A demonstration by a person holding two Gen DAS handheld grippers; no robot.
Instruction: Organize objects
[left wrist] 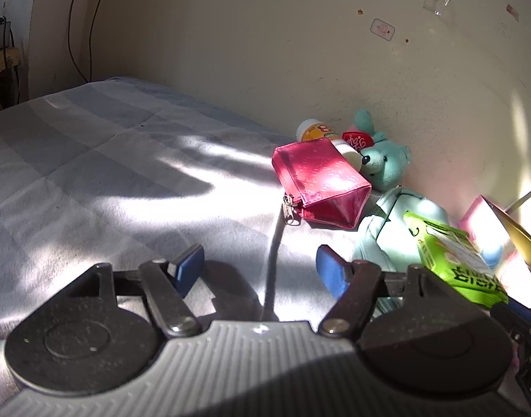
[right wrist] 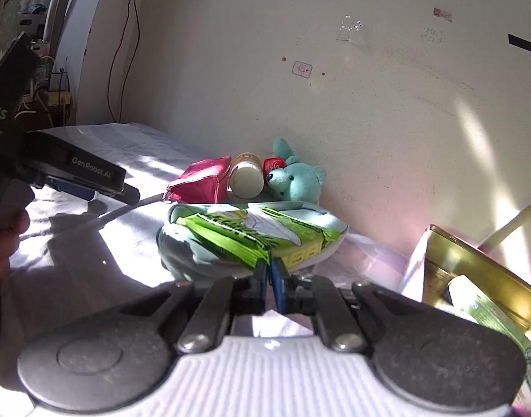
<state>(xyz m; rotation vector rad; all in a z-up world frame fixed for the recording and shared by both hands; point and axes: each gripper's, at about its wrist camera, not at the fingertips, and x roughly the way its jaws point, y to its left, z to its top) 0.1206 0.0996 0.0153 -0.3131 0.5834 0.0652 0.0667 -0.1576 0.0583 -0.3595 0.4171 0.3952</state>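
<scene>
So the right gripper (right wrist: 268, 274) is clamped tight on a green packet (right wrist: 262, 232), holding it right over a pale teal pouch (right wrist: 196, 253) on the bed (left wrist: 91, 160). The left gripper (left wrist: 258, 267) is wide open over the sheet with nothing in it. Against the wall: a red zip pouch (left wrist: 321, 180), a pill bottle (right wrist: 246, 175) and a teal teddy bear (right wrist: 296, 182), bunched together.

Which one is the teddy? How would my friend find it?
Look where the grey checked bedspread meets the cream wall. There, behind the shiny red zip pouch and beside a white-capped orange bottle, lies the small turquoise plush teddy bear. It is the only fluffy thing with a face.
</scene>
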